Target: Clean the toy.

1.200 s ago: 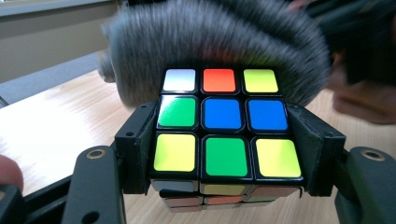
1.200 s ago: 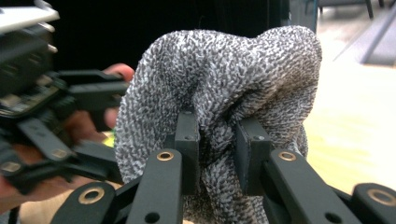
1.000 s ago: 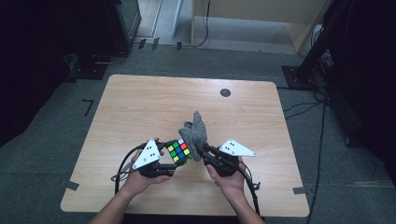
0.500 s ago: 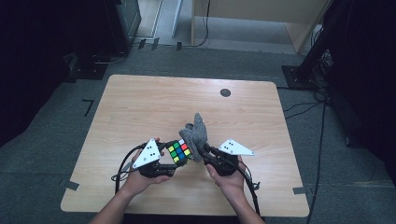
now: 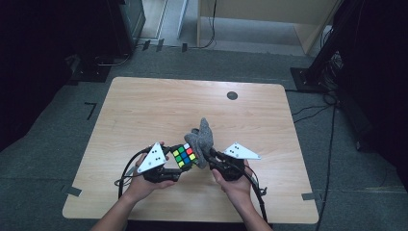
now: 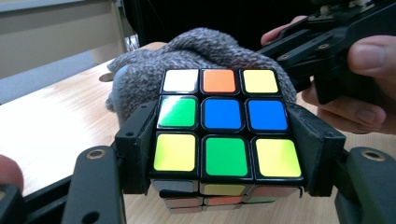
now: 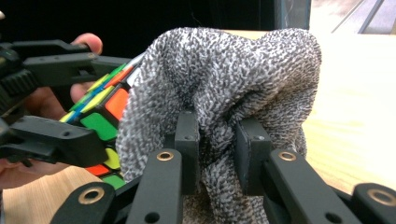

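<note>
Cube (image 5: pixel 184 156) sits clamped between the fingers of the left gripper (image 5: pixel 174 161), held just above the worktop (image 5: pixel 144 110) near its front edge, its top face a mix of white, orange, yellow, green and blue squares. Right beside it, touching its far side, a grey knitted cloth (image 5: pixel 203 138) is pinched in the narrow fingers of the right gripper (image 5: pixel 211 156).

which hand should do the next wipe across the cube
Right. The right gripper has its fingers pinched on the grey cloth, which already lies against the cube. The left gripper is clamped on the cube's sides, so it can steady it.
</note>
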`<state>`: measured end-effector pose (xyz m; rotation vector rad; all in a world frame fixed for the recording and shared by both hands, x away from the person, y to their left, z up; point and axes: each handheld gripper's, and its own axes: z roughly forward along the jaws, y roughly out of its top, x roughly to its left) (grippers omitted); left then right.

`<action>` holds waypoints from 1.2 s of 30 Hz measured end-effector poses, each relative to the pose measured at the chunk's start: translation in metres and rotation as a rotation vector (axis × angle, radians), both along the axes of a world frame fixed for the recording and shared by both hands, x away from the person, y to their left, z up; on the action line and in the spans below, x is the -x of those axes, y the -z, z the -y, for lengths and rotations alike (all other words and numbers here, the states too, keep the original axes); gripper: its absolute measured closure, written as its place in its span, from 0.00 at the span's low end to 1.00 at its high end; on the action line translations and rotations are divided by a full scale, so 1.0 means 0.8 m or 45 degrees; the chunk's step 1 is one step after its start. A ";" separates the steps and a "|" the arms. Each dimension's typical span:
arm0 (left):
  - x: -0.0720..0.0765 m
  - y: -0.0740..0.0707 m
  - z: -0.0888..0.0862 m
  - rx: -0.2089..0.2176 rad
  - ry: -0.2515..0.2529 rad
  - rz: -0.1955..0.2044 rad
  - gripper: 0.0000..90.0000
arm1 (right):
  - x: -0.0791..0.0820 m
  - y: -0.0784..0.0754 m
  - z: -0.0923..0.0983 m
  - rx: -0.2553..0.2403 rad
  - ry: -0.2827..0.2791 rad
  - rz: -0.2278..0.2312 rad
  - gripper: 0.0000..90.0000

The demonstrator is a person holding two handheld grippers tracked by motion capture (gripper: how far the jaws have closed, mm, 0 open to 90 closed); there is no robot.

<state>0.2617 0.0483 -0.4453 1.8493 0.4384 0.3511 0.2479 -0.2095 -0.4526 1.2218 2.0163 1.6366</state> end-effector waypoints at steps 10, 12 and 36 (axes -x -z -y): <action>0.004 0.010 0.025 -0.247 -0.068 0.037 0.38 | 0.027 -0.033 -0.027 0.091 -0.116 0.187 0.82; 0.006 0.011 0.030 -0.292 -0.080 0.046 0.38 | 0.029 -0.030 -0.035 0.130 -0.134 0.190 0.83; 0.011 0.002 0.019 -0.206 -0.060 0.076 0.39 | 0.022 -0.033 -0.024 0.270 -0.032 0.233 0.84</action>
